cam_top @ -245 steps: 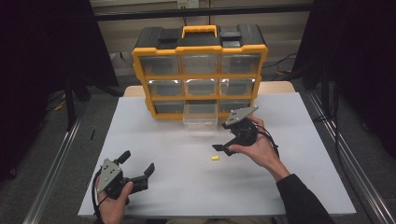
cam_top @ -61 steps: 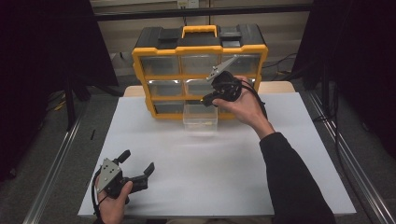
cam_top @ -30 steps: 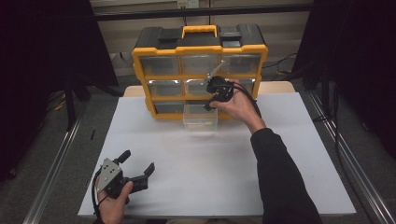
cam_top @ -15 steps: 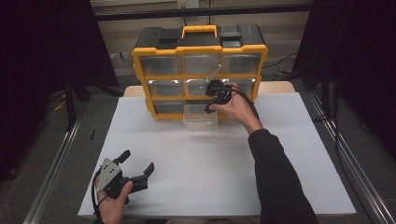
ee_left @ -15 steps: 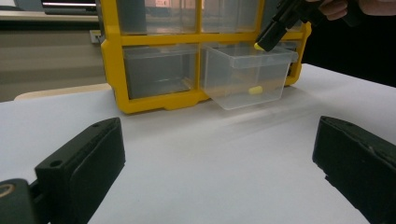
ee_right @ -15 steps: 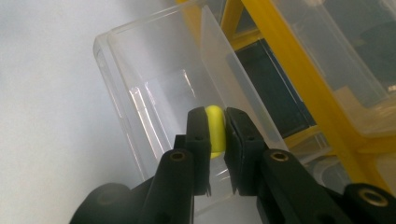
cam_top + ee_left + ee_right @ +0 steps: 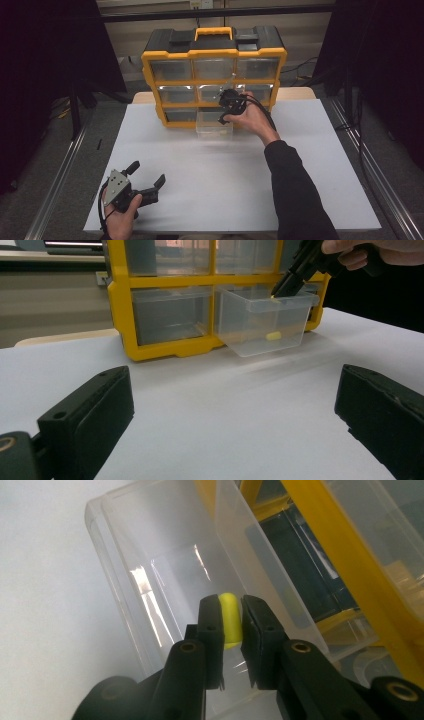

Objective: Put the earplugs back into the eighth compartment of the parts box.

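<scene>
Right gripper clenched on small yellow piece, poised over pulled-out clear drawer of yellow organizer. Possibly second yellow piece inside. Left gripper released, resting on table.

A white table bears a yellow organizer.

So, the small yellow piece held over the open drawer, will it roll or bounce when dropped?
The yellow piece looks rounded like a capsule, so it may roll. It seems tiny and light between the right claw jaws, so it could bounce slightly. The clear drawer has walls that should contain it.
</scene>
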{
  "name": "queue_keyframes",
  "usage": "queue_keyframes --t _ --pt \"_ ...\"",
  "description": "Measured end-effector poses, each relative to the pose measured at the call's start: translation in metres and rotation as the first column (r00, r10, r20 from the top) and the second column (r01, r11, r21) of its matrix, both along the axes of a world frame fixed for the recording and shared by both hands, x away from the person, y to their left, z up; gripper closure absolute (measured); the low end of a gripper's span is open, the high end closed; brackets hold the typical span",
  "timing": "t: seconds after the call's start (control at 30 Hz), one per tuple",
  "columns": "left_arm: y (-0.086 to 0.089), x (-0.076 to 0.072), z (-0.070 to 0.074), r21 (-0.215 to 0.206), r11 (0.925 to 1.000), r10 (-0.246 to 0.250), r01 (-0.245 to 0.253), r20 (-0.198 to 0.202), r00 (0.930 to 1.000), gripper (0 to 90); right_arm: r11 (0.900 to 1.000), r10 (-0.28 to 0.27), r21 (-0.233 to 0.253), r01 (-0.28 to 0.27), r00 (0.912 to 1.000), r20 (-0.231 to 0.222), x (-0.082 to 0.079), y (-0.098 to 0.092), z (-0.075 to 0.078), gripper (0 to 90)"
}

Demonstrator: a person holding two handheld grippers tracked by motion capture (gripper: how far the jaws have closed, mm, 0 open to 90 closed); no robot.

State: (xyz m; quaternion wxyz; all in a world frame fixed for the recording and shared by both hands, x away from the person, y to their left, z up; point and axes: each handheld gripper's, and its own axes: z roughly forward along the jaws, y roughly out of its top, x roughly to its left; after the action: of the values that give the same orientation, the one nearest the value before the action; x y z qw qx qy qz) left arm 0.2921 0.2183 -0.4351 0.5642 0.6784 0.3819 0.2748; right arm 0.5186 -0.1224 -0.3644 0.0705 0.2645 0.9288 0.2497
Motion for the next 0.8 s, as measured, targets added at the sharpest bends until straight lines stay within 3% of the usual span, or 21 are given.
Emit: queue_keyframes --t 0.23,0.4,0.6,0.67,0.8 --pt "0.000 0.000 0.000 0.002 1.0000 0.001 -0.001 -0.001 1.0000 2.5 1.000 -0.005 -0.010 0.005 1.0000 0.004 -0.001 0.000 -0.002 72.7" --pt "0.000 0.000 0.000 0.002 1.0000 0.001 -0.001 0.000 1.0000 2.5 0.999 -0.040 0.007 0.040 0.9989 0.026 -0.002 -0.001 0.001 57.4" --pt "0.000 0.000 0.000 0.000 1.0000 -0.001 0.001 -0.001 1.0000 2.5 0.996 -0.064 0.063 0.060 0.9962 0.060 -0.006 -0.006 0.006 33.0" --pt "0.000 0.000 0.000 0.001 1.0000 -0.001 0.001 -0.002 1.0000 2.5 0.995 -0.068 0.079 0.062 0.9952 0.071 -0.008 -0.008 0.008 29.1" --pt "0.000 0.000 0.000 0.000 1.0000 0.002 -0.002 -0.001 1.0000 2.5 0.986 -0.116 0.132 0.100 0.9856 0.123 -0.016 -0.015 0.011 16.5"
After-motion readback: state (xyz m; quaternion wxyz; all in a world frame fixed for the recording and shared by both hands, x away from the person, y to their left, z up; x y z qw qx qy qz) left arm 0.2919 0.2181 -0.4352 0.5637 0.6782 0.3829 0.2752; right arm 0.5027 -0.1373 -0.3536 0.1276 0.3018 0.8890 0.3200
